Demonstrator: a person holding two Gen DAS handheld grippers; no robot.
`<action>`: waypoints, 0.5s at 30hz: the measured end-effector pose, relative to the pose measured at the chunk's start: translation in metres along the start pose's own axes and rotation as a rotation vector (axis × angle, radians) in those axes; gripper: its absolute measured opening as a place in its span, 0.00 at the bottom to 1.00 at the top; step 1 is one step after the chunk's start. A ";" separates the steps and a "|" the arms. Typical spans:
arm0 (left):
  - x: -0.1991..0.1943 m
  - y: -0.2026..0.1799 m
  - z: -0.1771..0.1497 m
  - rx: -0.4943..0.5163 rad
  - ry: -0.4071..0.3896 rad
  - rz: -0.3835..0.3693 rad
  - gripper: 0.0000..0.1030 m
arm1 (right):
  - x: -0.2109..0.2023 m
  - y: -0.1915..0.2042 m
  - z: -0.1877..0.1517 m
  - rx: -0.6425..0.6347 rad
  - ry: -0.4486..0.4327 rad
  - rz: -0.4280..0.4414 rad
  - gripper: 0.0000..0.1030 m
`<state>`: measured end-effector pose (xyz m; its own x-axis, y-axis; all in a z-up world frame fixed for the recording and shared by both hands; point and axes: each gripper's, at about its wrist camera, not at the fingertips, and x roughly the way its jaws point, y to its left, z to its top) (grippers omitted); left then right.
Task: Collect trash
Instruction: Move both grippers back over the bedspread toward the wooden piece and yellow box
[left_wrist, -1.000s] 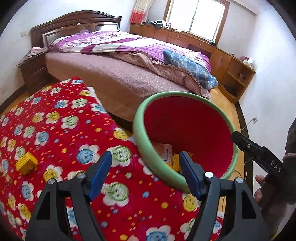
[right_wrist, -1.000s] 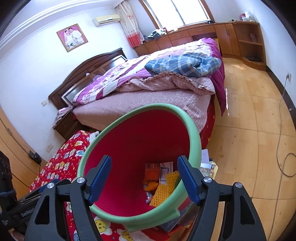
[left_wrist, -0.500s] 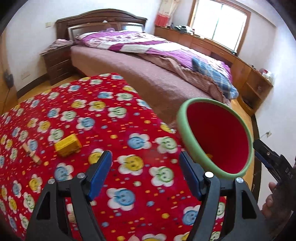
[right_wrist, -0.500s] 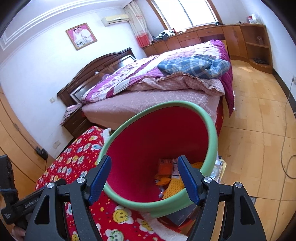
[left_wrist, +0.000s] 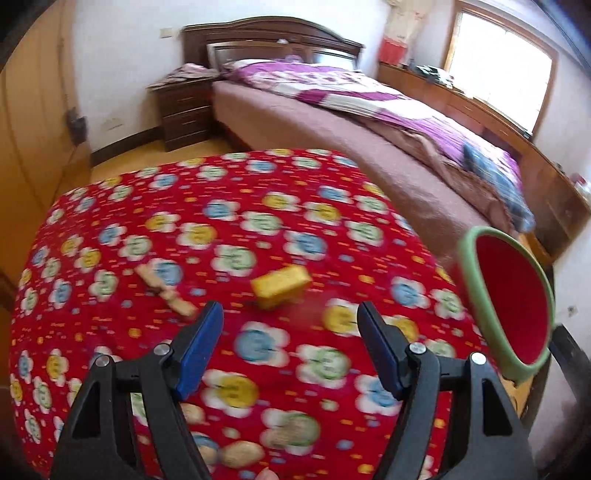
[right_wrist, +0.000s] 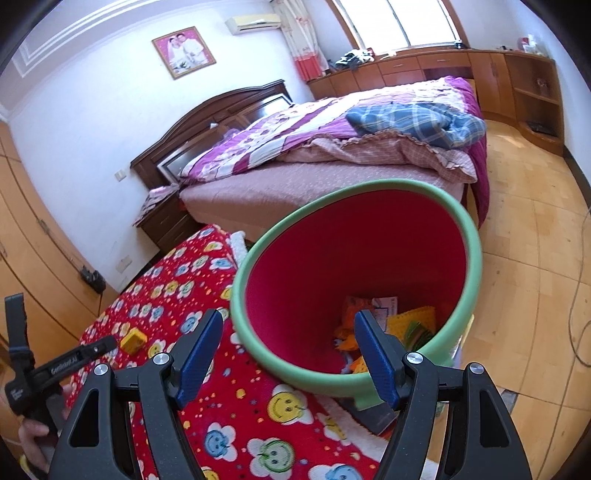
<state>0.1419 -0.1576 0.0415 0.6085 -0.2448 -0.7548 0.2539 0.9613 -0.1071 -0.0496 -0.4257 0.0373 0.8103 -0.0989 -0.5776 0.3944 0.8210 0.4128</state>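
Left claw (left_wrist: 290, 321) jaws apart, empty, over the red smiley-print tabletop (left_wrist: 110, 332); yellow box (left_wrist: 280, 286) and wooden stick (left_wrist: 166, 291) lie just ahead. Only the right view shows inside the bin (right_wrist: 469, 266): right claw (right_wrist: 288, 332) apart, empty, at the rim, yellow/orange scraps (right_wrist: 417, 325) at bottom. Bed (right_wrist: 332, 177) behind.

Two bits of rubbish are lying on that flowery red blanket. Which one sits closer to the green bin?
The yellow block. It lies between the tan wooden stick and the green bin, so the stick is the farther one.
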 end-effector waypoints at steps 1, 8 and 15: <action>0.002 0.007 0.002 -0.011 -0.002 0.017 0.72 | 0.001 0.002 -0.001 -0.004 0.004 0.000 0.73; 0.026 0.051 0.012 -0.069 0.023 0.118 0.72 | 0.008 0.011 -0.006 -0.025 0.030 0.010 0.73; 0.058 0.079 0.010 -0.126 0.087 0.173 0.72 | 0.012 0.016 -0.010 -0.045 0.045 0.022 0.73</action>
<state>0.2048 -0.0970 -0.0041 0.5664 -0.0685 -0.8213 0.0522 0.9975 -0.0472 -0.0377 -0.4080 0.0297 0.7979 -0.0559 -0.6002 0.3558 0.8474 0.3941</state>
